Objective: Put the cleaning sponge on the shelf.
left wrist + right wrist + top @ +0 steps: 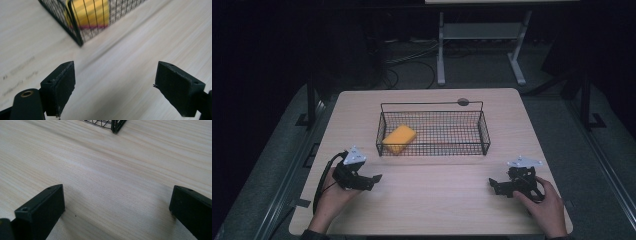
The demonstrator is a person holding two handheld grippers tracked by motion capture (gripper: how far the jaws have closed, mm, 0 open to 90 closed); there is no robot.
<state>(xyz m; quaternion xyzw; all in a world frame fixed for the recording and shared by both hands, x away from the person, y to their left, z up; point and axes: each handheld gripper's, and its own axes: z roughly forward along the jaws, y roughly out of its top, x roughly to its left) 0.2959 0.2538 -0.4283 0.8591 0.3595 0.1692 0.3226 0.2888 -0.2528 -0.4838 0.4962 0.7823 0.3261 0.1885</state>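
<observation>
High view first: both grippers sit low over the near half of the table, and the yellow sponge lies in the left end of the black wire basket, tilted against the mesh. The left gripper is the closer one, just short of the basket's near left corner; the right gripper is well apart from it, off by the right edge.

From where I stand, the work looks like reaching for the sponge, and it has barely begun. The left hand would do best to lift over the basket's rim and come down from above, since the wire wall blocks any straight approach, and to line its fingers across the sponge's narrow side.

In the left gripper view those fingers stand wide apart with nothing between them, the sponge ahead and a little left behind the mesh. The right gripper's fingers also gape, empty, over bare wood.
</observation>
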